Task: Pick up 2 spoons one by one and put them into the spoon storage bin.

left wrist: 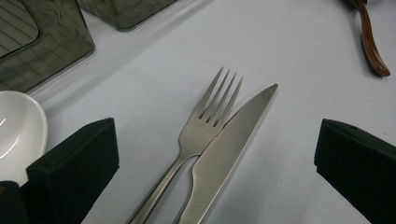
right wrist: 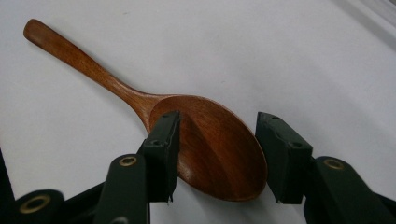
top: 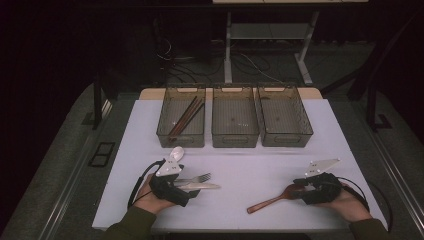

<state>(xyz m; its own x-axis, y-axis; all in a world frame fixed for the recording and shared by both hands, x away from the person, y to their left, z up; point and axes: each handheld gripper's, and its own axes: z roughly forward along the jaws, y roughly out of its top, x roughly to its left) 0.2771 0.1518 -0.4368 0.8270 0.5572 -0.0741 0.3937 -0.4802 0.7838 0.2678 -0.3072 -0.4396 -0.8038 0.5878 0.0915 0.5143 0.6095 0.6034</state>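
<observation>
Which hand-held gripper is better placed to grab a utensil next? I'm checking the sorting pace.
The right hand-held gripper: its jaws already flank the wooden spoon's bowl, nearly closed on it. The left hand-held gripper is wide open around both fork and knife.

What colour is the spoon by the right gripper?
Reddish-brown wood; the spoon shows best in the right gripper view.
</observation>
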